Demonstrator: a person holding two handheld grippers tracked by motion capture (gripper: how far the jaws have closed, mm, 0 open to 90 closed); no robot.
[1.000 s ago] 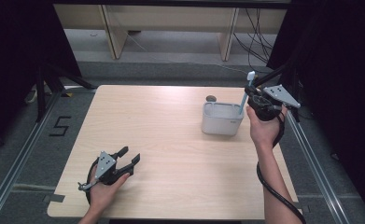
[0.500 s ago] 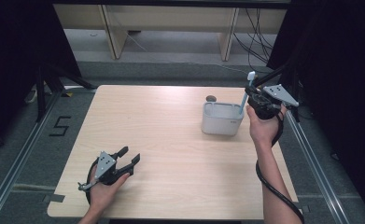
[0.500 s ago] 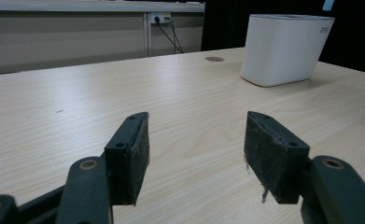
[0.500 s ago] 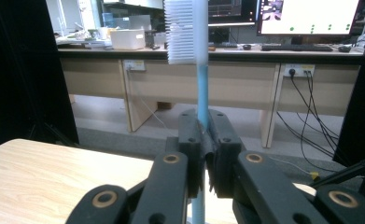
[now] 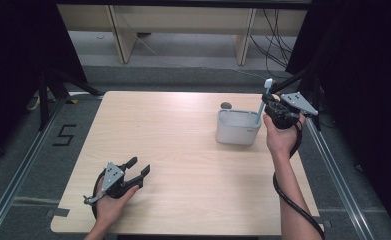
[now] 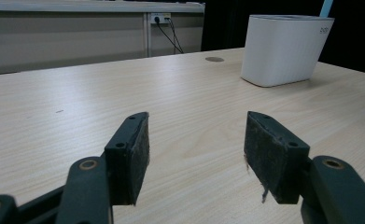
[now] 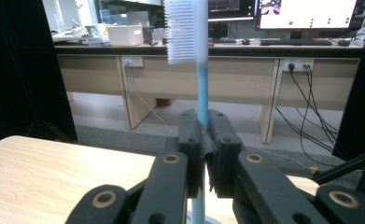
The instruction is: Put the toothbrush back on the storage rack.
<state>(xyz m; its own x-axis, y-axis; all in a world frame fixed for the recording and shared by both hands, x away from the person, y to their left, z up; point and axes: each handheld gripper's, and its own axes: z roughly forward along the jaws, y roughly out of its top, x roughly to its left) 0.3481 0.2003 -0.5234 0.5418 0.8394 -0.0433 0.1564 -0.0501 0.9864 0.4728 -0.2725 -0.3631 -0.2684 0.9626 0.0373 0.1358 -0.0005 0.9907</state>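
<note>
One toothbrush, one holder, two grippers.
Right gripper [image 5: 269, 106], raised at two o'clock, clamps the upright toothbrush [image 7: 200, 70], seemingly over the white holder [image 5: 237, 127]; left gripper [image 5: 137, 169] rests at seven o'clock, jaws apart.

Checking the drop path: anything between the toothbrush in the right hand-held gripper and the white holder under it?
Nothing visible. The right hand-held gripper is shut on the blue toothbrush, bristles up. Its lower end sits at the right end of the white holder; whether it is already inside cannot be told. The left hand-held gripper rests open, far off at the table's near-left.
</note>
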